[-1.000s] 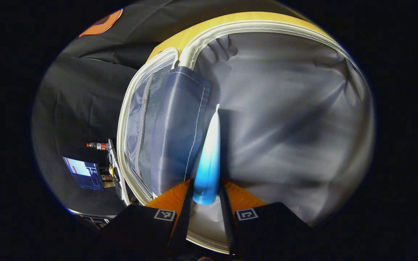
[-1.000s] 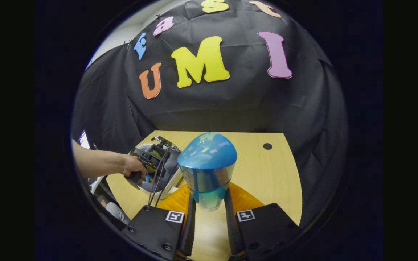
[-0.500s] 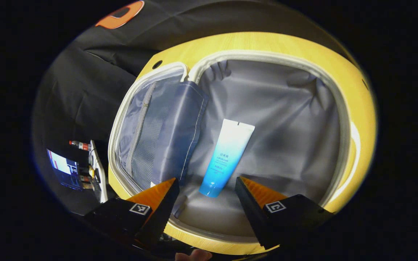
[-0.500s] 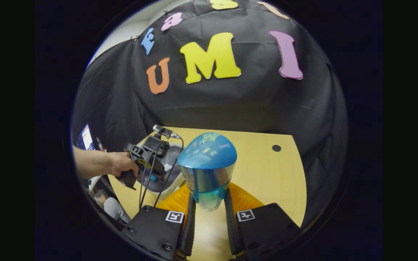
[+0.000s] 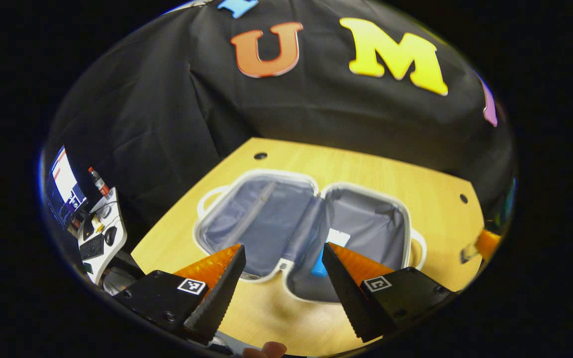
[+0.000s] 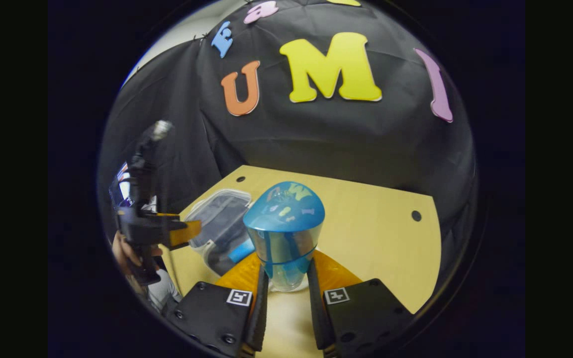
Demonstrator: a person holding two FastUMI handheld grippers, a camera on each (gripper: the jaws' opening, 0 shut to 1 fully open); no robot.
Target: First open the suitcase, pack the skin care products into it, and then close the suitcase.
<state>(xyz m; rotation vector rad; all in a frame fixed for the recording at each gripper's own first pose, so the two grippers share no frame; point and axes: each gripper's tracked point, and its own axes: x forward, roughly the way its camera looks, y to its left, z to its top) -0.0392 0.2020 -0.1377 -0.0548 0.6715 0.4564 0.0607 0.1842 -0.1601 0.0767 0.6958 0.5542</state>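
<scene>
You're mid-packing: the suitcase lies open on the table, and a tube already lies in its right half, near the hinge. Your left gripper hangs above the case's near edge, fingers spread, holding nothing. Your right gripper is pinched on the blue bottle, off to the right of the case. Next I'd swing that bottle over the case, lower it beside the tube, then let go.
</scene>
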